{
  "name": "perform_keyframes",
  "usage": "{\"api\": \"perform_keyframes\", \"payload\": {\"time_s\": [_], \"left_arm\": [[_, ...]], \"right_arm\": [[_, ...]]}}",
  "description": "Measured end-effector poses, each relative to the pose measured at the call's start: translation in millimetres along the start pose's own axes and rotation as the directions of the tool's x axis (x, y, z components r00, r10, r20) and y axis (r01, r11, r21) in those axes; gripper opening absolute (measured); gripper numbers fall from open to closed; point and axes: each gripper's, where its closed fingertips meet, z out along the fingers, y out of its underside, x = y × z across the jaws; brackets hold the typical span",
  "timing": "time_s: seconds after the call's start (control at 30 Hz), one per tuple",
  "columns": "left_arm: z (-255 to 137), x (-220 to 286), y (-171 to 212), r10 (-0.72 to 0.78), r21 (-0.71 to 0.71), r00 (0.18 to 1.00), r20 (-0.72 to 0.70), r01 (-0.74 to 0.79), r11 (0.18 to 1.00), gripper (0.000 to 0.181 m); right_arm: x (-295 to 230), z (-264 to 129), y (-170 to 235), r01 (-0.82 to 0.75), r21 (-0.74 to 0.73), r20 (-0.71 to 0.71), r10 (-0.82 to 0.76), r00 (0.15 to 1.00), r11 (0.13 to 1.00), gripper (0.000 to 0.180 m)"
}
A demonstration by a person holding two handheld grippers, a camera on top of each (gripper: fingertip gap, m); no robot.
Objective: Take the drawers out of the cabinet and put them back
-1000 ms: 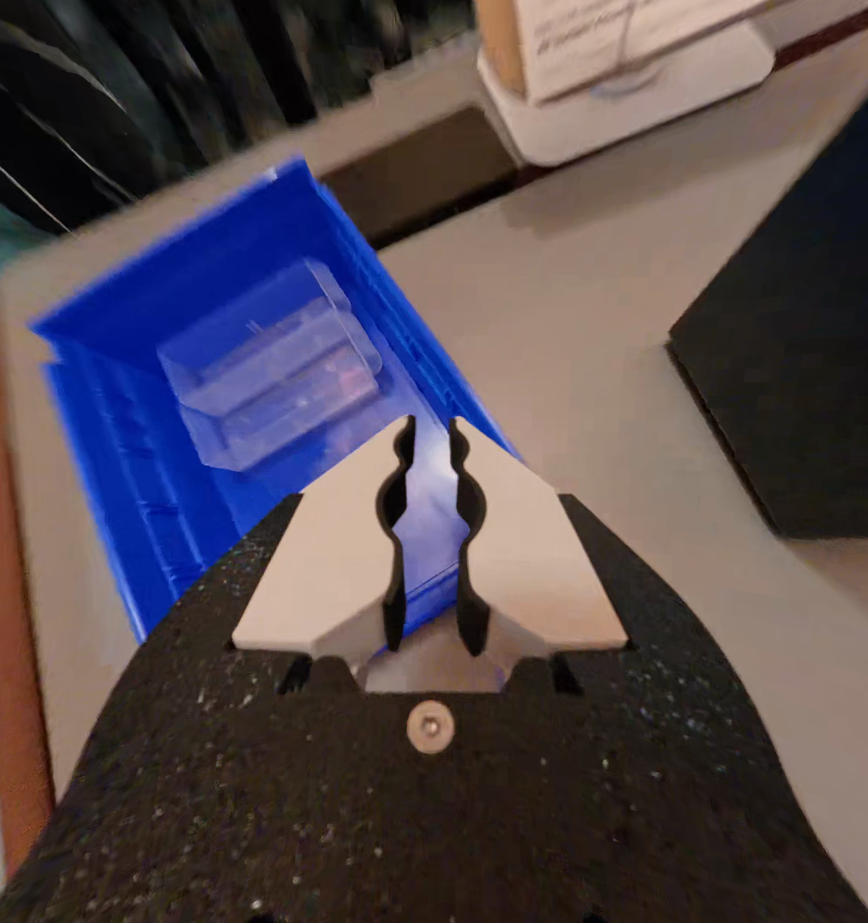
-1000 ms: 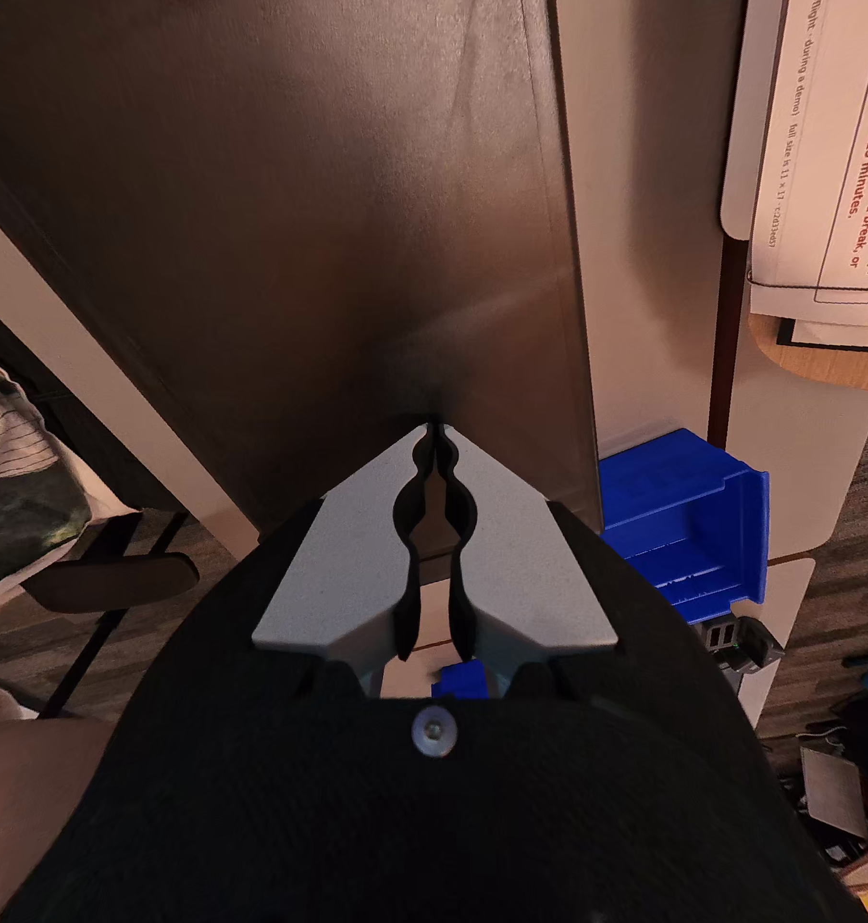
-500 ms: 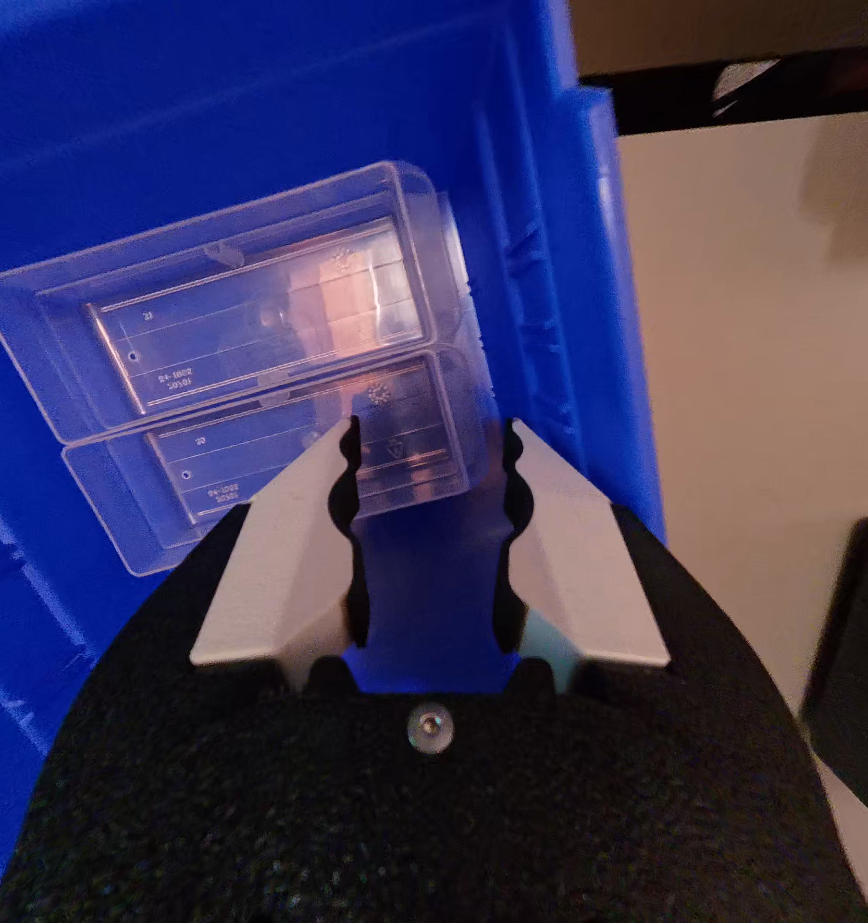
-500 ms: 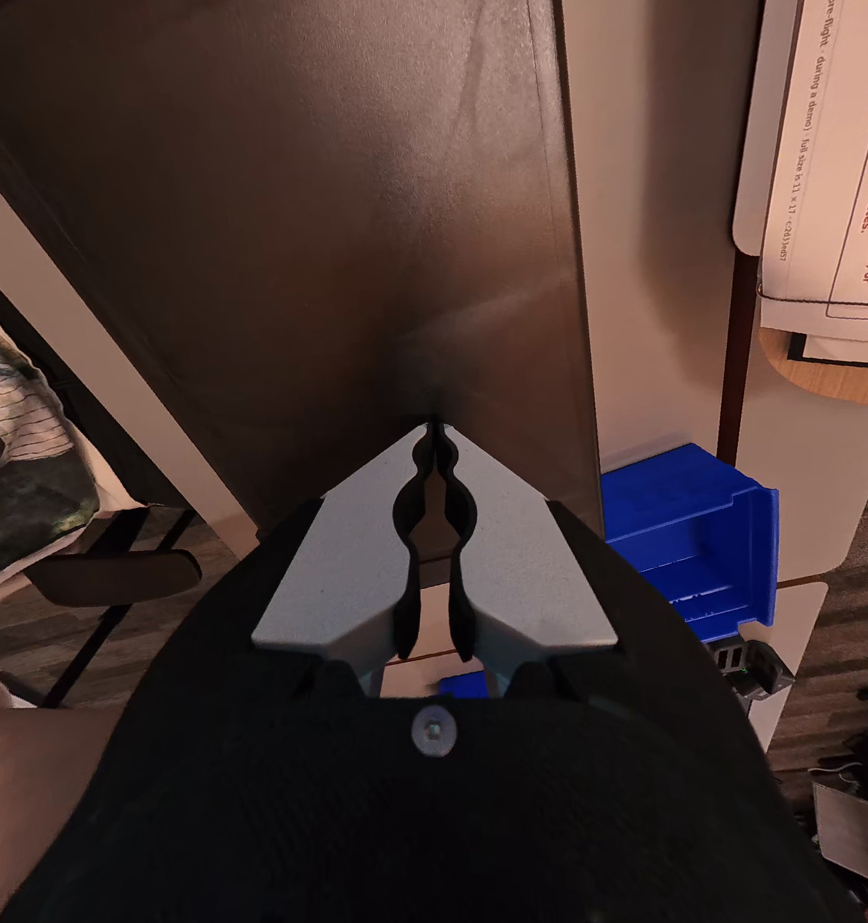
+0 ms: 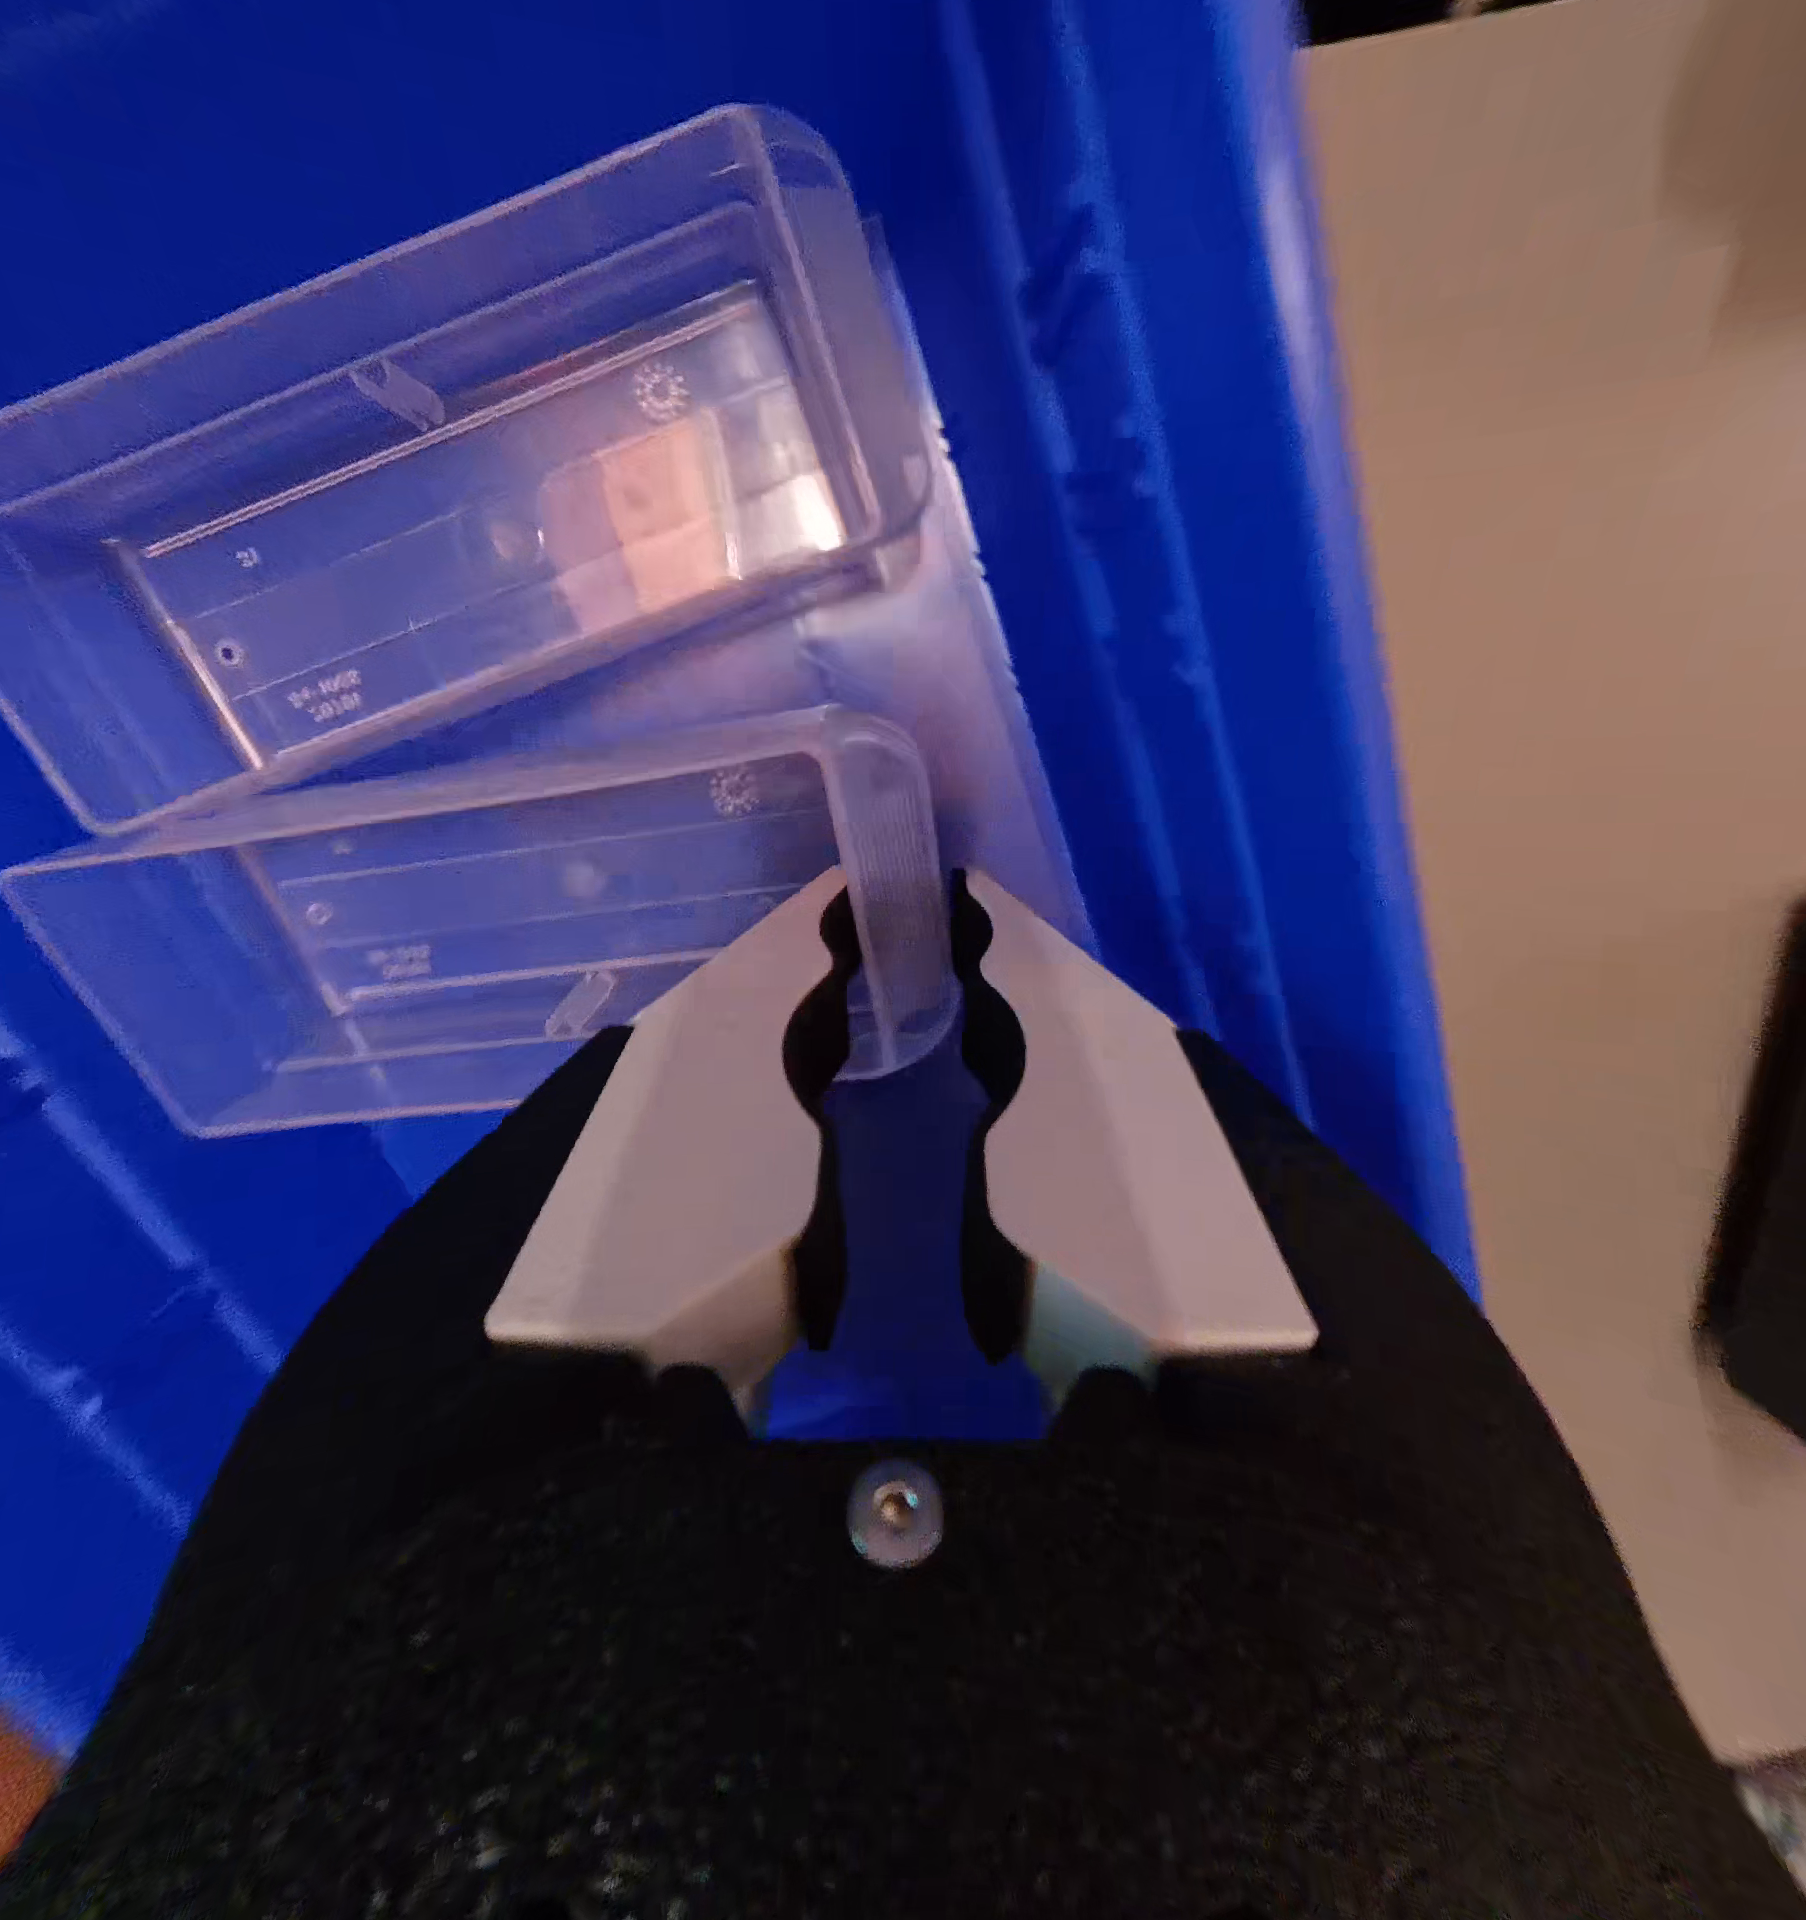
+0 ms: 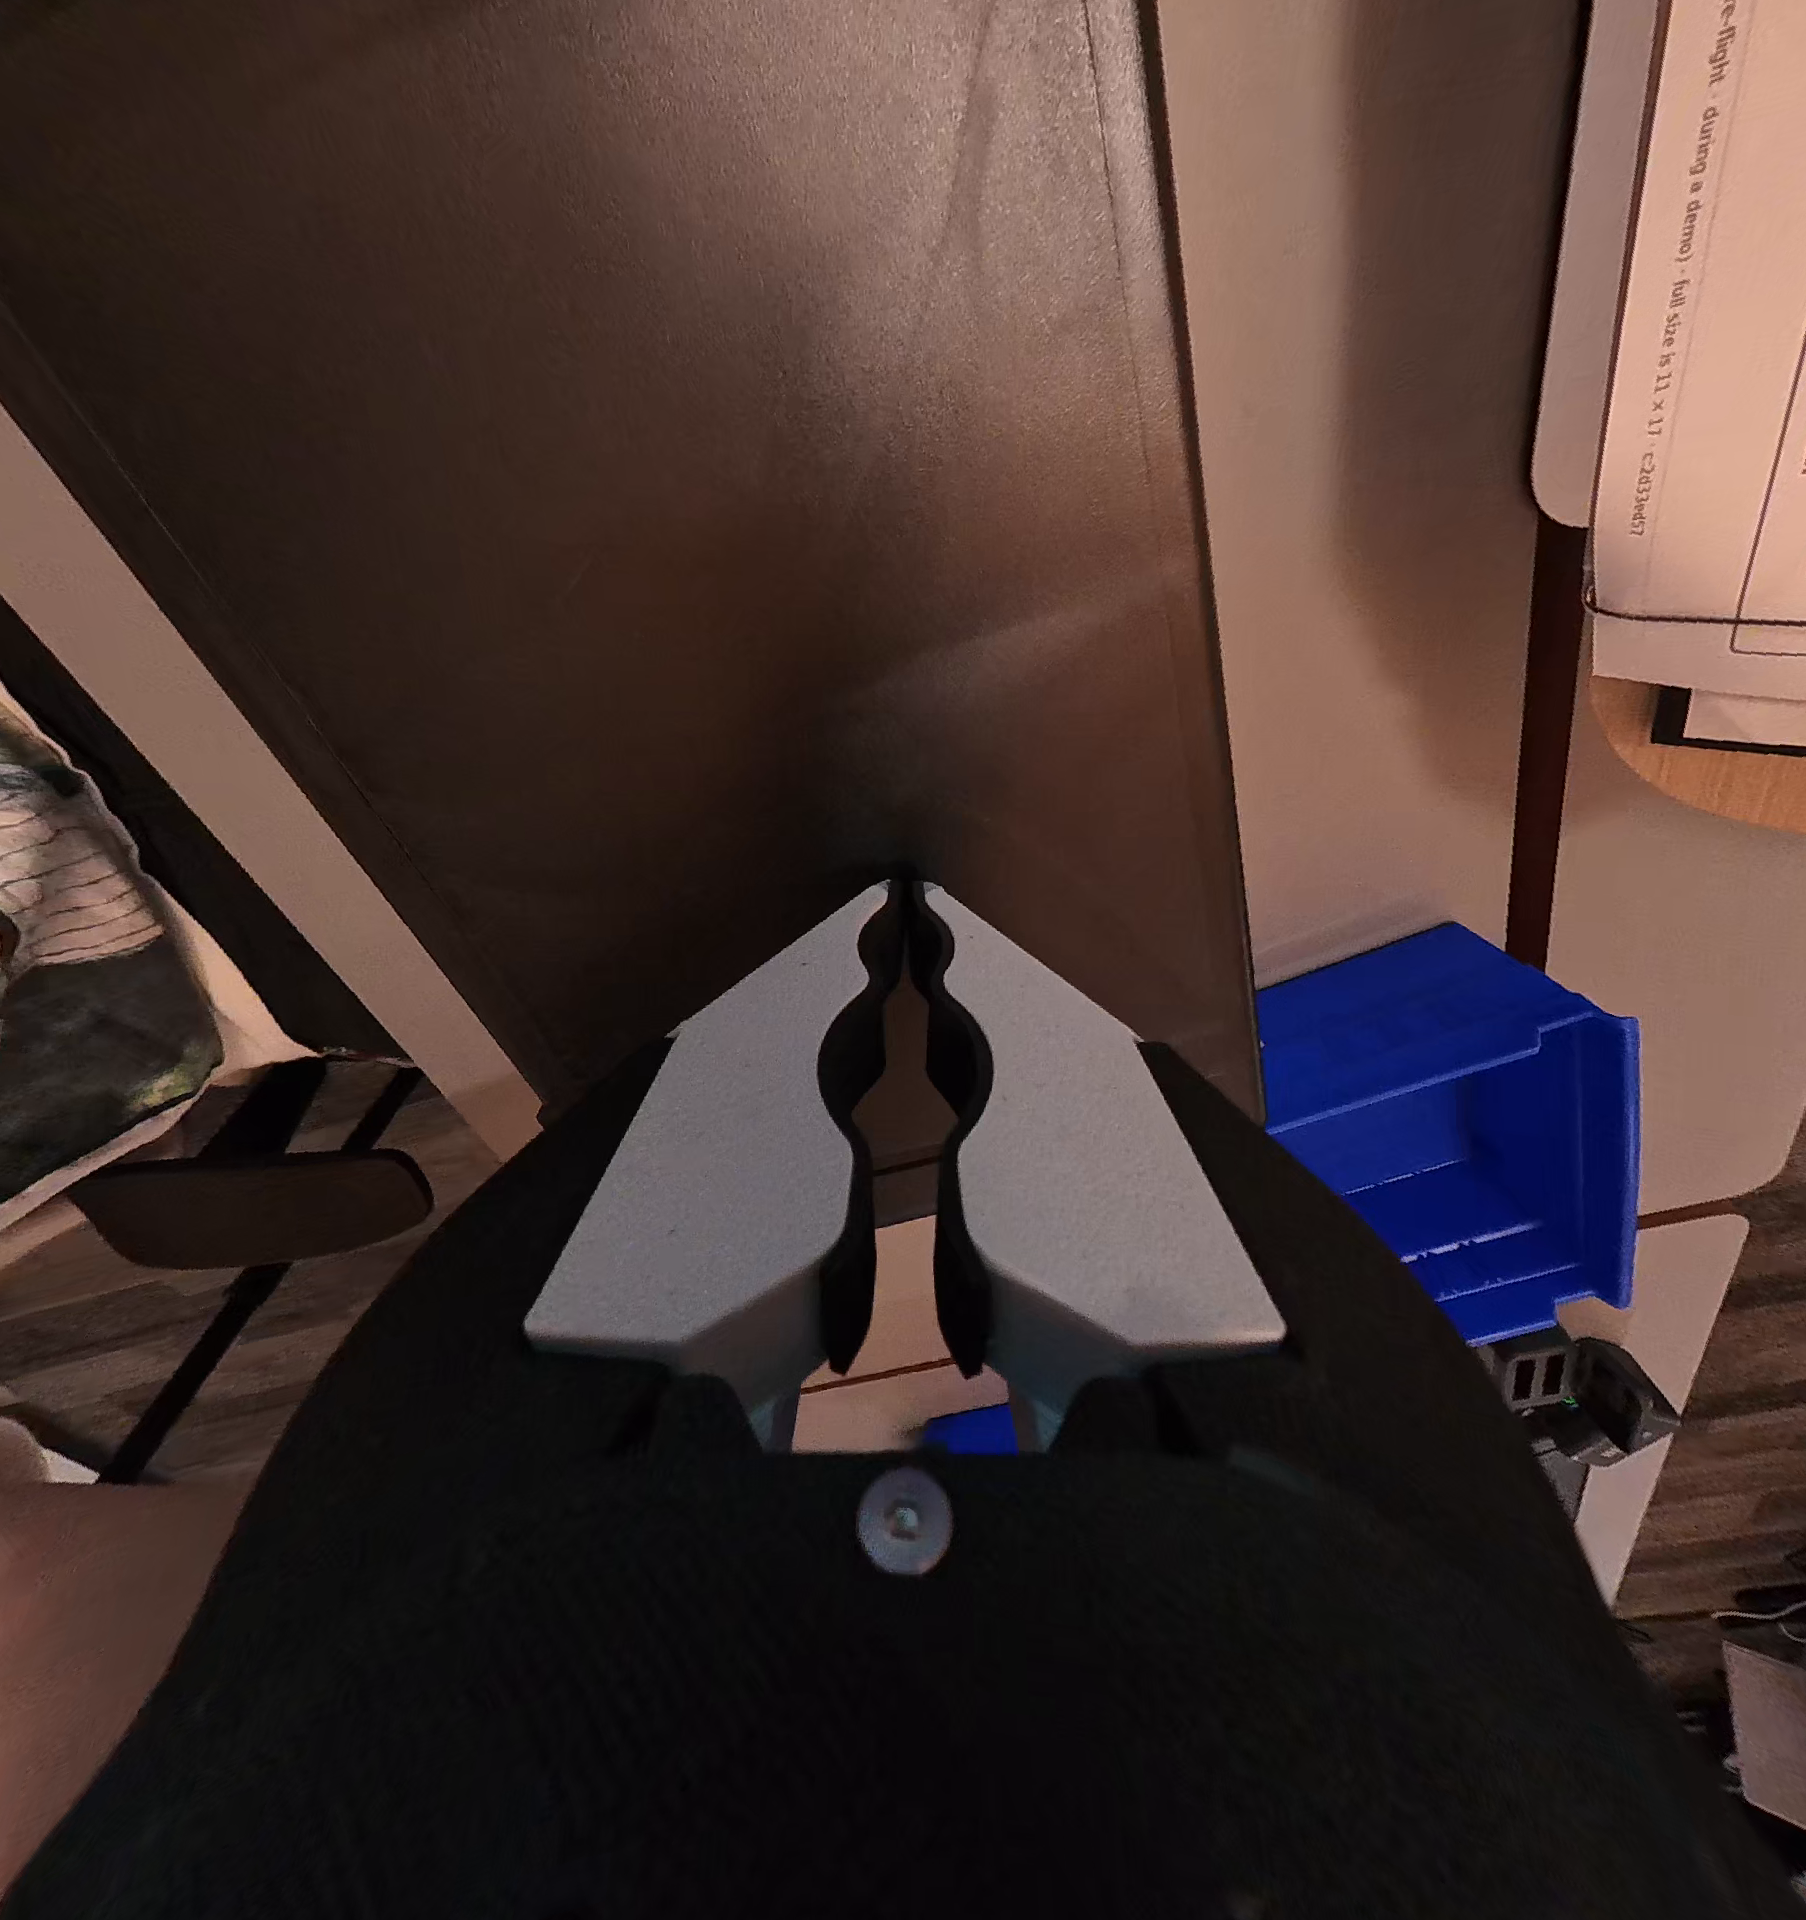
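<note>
Two clear plastic drawers lie in a blue bin (image 5: pixel 1138 416), the upper drawer (image 5: pixel 411 520) overlapping the lower drawer (image 5: pixel 463 935). My left gripper (image 5: pixel 899 894) is inside the bin, its jaws closed on the lower drawer's ribbed front tab (image 5: pixel 883 862). The dark cabinet (image 6: pixel 670 416) fills the right wrist view. My right gripper (image 6: pixel 901 888) is shut and empty, its tips resting against the cabinet's flat panel. The cabinet's corner also shows in the left wrist view (image 5: pixel 1792 1143). The cabinet's drawer openings are hidden.
The bin stands on a beige table (image 5: pixel 1553 520), left of the cabinet. In the right wrist view the blue bin (image 6: pixel 1450 1122) sits past the cabinet's edge. A printed sheet on a stand (image 6: pixel 1730 312) is at the right, a chair armrest (image 6: pixel 255 1205) below left.
My left gripper moved down into the bin, opened wide, then closed its jaws around the lower drawer's tab. My right gripper stayed shut against the cabinet.
</note>
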Motion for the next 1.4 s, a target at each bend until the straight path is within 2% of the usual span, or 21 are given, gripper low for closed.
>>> {"api": "perform_keyframes", "payload": {"time_s": [0.17,0.3,0.47,0.6,0.7,0.8,0.87,0.97,1.1,1.4], "left_arm": [[-71.6,27.4,31.8,0.159,0.063,0.975,-0.152,-0.151,0.987,0.013],[-146.4,72.7,72.5,0.338,0.156,0.903,-0.267,-0.306,0.939,0.012],[-231.4,146.2,150.5,0.638,0.190,0.739,-0.217,-0.609,0.770,0.012],[-264.2,207.6,217.1,0.801,0.150,0.567,-0.191,-0.789,0.595,0.012],[-263.2,258.4,265.6,0.864,0.147,0.412,-0.288,-0.873,0.465,0.012],[-245.3,301.7,305.1,0.870,0.137,0.270,-0.412,-0.926,0.353,0.012],[-230.9,326.3,323.3,0.856,0.128,0.189,-0.481,-0.951,0.281,0.011],[-208.6,358.7,330.9,0.846,0.117,0.094,-0.525,-0.976,0.181,0.011],[-183.3,390.2,315.1,0.826,0.084,0.047,-0.562,-0.990,0.114,0.011],[-151.0,416.6,264.5,0.830,-0.025,0.108,-0.547,-0.993,0.113,0.011]], "right_arm": [[0.2,0.0,-0.1,-0.013,0.008,0.010,0.012,1.000,1.000,0.000],[0.2,0.0,0.0,-0.015,0.003,0.006,0.015,1.000,1.000,0.000],[0.2,0.1,-0.1,-0.027,0.010,-0.001,0.027,1.000,1.000,0.000],[0.2,0.0,-0.1,-0.035,0.027,-0.005,0.035,0.999,0.999,0.000],[0.3,0.0,-0.1,-0.038,0.041,-0.006,0.038,0.999,0.998,0.000],[0.3,-0.1,-0.1,-0.042,0.047,-0.011,0.042,0.999,0.998,0.000],[0.2,-0.1,0.0,-0.043,0.037,-0.018,0.044,0.999,0.998,0.000],[0.2,0.1,0.2,-0.030,0.000,-0.032,0.030,0.999,1.000,0.000],[0.4,0.1,0.5,-0.010,-0.055,-0.049,0.007,0.999,0.998,0.000],[0.2,0.0,0.0,-0.003,0.008,0.028,0.003,1.000,1.000,0.000]]}}
